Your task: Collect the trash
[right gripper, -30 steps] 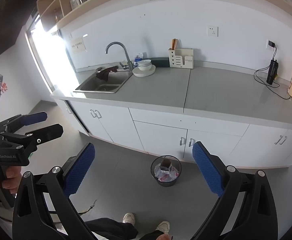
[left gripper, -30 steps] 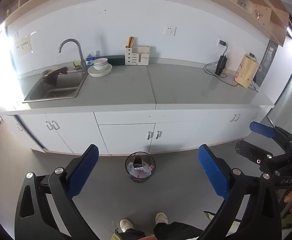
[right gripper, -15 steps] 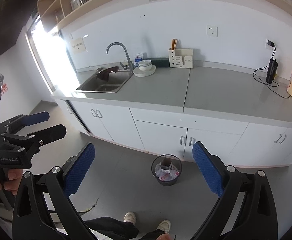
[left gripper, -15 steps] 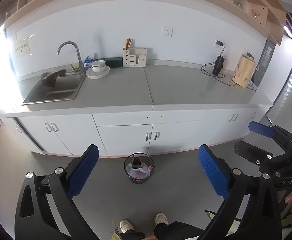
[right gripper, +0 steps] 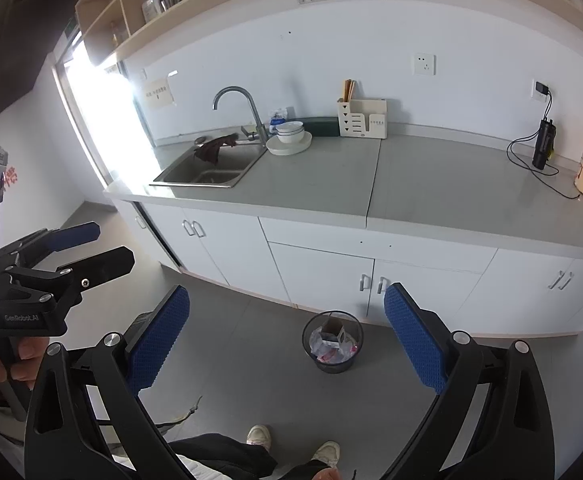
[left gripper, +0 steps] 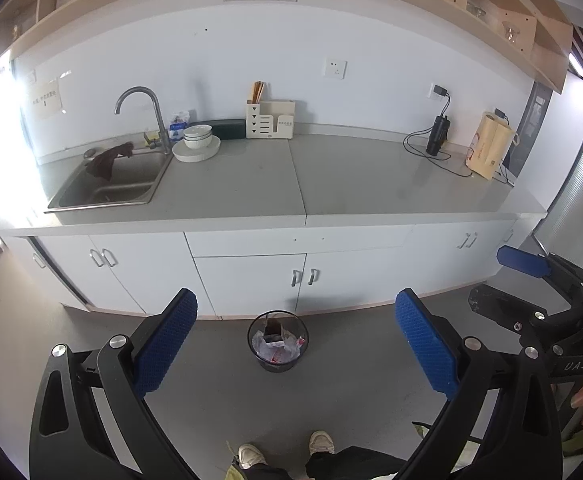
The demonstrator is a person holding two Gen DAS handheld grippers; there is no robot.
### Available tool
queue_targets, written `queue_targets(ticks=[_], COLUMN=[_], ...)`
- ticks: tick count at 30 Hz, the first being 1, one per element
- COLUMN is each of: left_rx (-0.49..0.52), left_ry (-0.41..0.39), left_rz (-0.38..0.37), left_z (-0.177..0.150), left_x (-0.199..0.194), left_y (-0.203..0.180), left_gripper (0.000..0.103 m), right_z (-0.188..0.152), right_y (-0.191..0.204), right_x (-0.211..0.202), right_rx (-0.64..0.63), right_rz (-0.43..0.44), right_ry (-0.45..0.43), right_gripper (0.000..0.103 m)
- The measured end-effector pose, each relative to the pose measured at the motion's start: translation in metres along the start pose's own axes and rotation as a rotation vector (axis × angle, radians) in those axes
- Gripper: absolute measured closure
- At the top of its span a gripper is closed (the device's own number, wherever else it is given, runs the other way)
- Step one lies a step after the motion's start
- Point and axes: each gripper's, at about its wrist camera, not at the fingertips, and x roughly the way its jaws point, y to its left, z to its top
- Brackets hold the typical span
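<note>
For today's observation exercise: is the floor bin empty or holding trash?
Holding trash: the bin stands upright with crumpled wrappers and a small carton inside, visible in both views.

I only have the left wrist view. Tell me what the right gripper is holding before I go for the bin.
Observer: Nothing. In the right wrist view the right gripper is open, its blue pads wide apart and bare.
Operator: Report where the bin sits for that gripper.
Observer: The trash bin shows on the floor between its fingers, a little right of centre.
Operator: Check the floor near my feet.
Observer: A thin cord lies on the floor, to the picture's left of the shoes and short of the bin.
</note>
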Motion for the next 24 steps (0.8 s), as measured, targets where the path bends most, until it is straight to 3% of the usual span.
queue_targets(ticks=[9, 24], left_rx=[-0.057, -0.038], left_ry=[0.007, 0.006], left_rz=[0.016, 0.022], left_z=[0.004, 0.011], left_x=[0.007, 0.014], left_y=[0.007, 0.001], left_gripper=[0.006, 0.006], right_z=[0.004, 0.007], right_y=[0.001, -0.004], right_x=[0.000, 0.005], right_rx=[-0.025, -0.024], right_rz=[-0.005, 0.004], right_ry=[-0.009, -0.009], right_gripper=[0.004, 0.004])
